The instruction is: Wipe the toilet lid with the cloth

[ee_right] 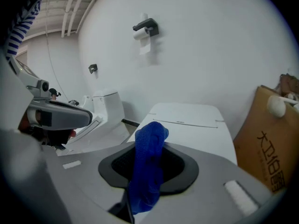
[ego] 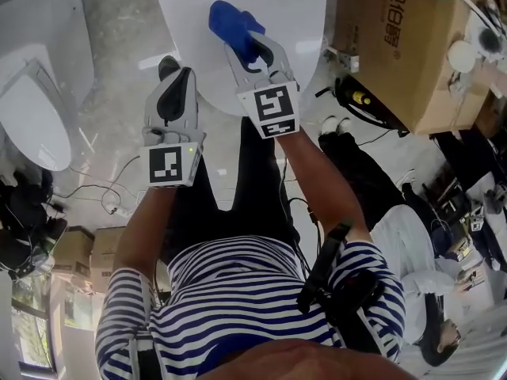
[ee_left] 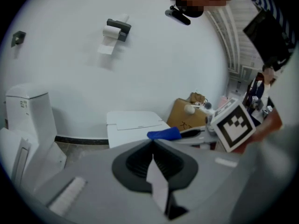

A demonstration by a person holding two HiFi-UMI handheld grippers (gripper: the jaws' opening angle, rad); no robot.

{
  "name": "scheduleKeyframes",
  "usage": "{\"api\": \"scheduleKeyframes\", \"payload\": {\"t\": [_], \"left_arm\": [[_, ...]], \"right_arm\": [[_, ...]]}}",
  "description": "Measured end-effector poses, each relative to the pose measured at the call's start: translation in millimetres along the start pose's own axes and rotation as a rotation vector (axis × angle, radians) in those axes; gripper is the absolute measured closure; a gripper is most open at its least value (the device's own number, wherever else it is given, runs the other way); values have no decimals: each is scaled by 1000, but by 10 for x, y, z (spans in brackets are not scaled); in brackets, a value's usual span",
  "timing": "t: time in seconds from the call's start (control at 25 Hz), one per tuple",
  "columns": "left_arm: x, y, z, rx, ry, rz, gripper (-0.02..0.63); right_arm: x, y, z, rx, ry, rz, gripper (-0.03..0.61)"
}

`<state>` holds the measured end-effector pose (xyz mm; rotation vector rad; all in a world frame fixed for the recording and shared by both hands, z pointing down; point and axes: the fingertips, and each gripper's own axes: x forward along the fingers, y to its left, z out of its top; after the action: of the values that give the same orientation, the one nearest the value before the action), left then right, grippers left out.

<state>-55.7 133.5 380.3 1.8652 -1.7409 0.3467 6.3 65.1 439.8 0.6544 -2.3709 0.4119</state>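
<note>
Right gripper (ego: 255,54) clamps blue cloth (ego: 231,20) over white toilet lid (ego: 277,6); left gripper (ego: 171,71) jaws together, empty; cardboard box (ego: 396,62) right, black print illegible

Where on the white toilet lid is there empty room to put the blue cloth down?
The toilet lid is bare all over. The widest free patch lies between the cloth in the right gripper and the lid's edge by the cardboard box. Another lies beyond the left gripper. The floor beside the box is crowded with cables.
</note>
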Motion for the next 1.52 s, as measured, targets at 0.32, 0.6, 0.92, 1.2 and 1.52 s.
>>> {"api": "scheduleKeyframes", "payload": {"t": [0.32,0.6,0.92,1.2,1.52], "left_arm": [[317,-717,132,34,4,-64,612],[601,-1393,105,59,19,-124,612],[765,-1771,15,77,20,-131,612],[803,-1773,-233,78,51,-120,612],[748,-1513,-376,68,67,-93,612]], "right_arm": [[-739,-995,-210,50,-6,-149,465],[-1219,-1688,-496,84,-11,-233,465],[-1375,-2018,-809,115,-11,-254,465],[-1036,-2048,-1279,142,36,-231,465],[-689,-1822,-1647,140,114,-194,465]]}}
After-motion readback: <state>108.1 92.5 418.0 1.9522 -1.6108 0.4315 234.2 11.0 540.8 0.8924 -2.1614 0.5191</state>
